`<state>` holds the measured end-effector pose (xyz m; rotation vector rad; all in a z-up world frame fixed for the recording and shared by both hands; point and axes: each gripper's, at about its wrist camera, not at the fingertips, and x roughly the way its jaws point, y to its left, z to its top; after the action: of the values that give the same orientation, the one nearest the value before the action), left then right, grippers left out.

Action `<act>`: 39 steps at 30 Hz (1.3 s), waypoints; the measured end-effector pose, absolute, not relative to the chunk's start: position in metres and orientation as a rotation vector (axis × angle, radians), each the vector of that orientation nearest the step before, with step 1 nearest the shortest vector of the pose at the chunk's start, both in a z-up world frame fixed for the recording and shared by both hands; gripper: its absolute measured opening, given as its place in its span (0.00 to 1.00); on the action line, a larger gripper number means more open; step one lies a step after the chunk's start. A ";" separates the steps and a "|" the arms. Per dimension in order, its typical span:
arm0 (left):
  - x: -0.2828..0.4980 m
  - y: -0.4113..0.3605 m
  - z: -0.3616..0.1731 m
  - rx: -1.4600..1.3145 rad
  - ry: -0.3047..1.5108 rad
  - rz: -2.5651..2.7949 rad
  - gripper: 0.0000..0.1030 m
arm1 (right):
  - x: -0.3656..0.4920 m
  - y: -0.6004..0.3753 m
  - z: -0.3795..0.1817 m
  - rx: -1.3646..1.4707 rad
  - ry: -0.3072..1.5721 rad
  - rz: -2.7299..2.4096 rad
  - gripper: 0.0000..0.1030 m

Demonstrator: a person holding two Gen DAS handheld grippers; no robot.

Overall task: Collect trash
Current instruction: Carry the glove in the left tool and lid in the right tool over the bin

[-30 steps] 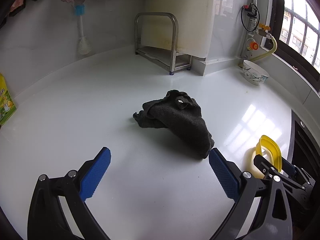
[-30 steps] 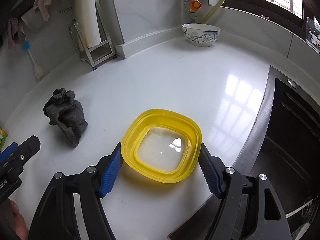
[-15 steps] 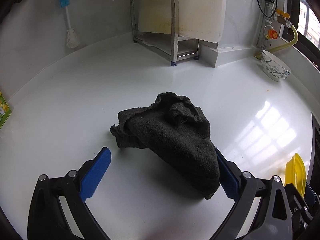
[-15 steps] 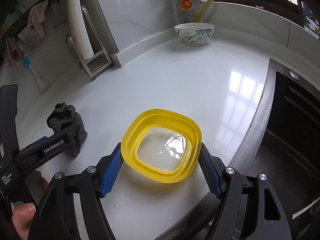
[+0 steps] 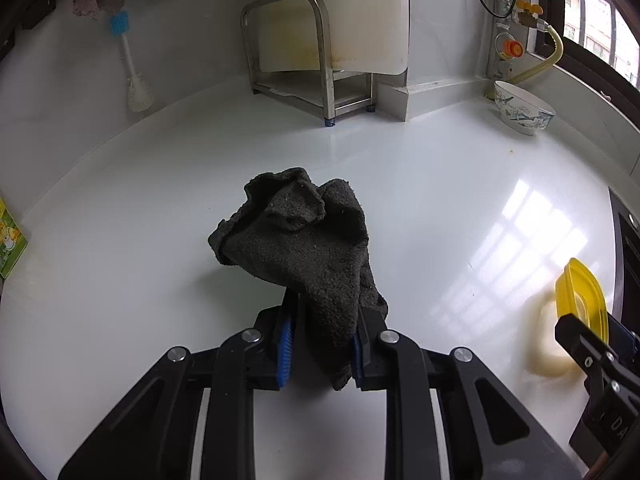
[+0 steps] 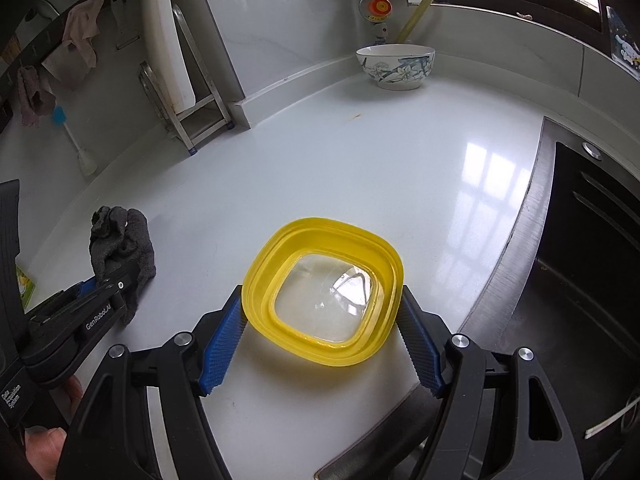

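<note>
A dark grey cloth (image 5: 308,248) is bunched on the white counter (image 5: 120,280). My left gripper (image 5: 320,344) is shut on its near end, and the cloth rises crumpled in front of the fingers. It also shows in the right wrist view (image 6: 120,248) at the left, with the left gripper (image 6: 104,296) on it. My right gripper (image 6: 322,338) is shut on a yellow square container (image 6: 324,296) with a clear bottom and holds it by two opposite sides. The container also shows at the right edge of the left wrist view (image 5: 580,300).
A patterned bowl (image 6: 395,66) stands at the back by the gas pipe. A steel rack (image 5: 304,56) with a white board stands against the back wall. A brush (image 5: 132,64) hangs at the left. A dark sink (image 6: 580,300) lies at the right. A green packet (image 5: 10,248) lies at the far left.
My left gripper moved forward over the cloth and closed on it. The cloth is now bunched up between the fingers. My right gripper kept holding the yellow container.
</note>
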<state>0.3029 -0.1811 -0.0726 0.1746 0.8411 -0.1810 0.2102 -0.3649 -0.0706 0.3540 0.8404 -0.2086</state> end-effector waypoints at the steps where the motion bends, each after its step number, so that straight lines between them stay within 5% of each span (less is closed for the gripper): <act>1: 0.296 -0.178 -0.072 0.185 0.841 -0.183 0.21 | 0.208 -0.364 -0.069 0.353 0.839 -0.208 0.69; 22: 0.097 -0.088 -0.045 0.178 0.833 -0.249 0.20 | 0.021 -0.286 -0.023 0.419 0.770 -0.148 0.69; 39: -0.029 -0.088 -0.073 0.234 0.852 -0.443 0.20 | -0.113 -0.245 -0.046 0.382 0.819 -0.137 0.69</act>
<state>-0.0294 -0.0876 -0.0732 0.2339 0.8516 -0.4430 -0.1126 -0.2451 -0.0459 0.3816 0.8193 -0.1373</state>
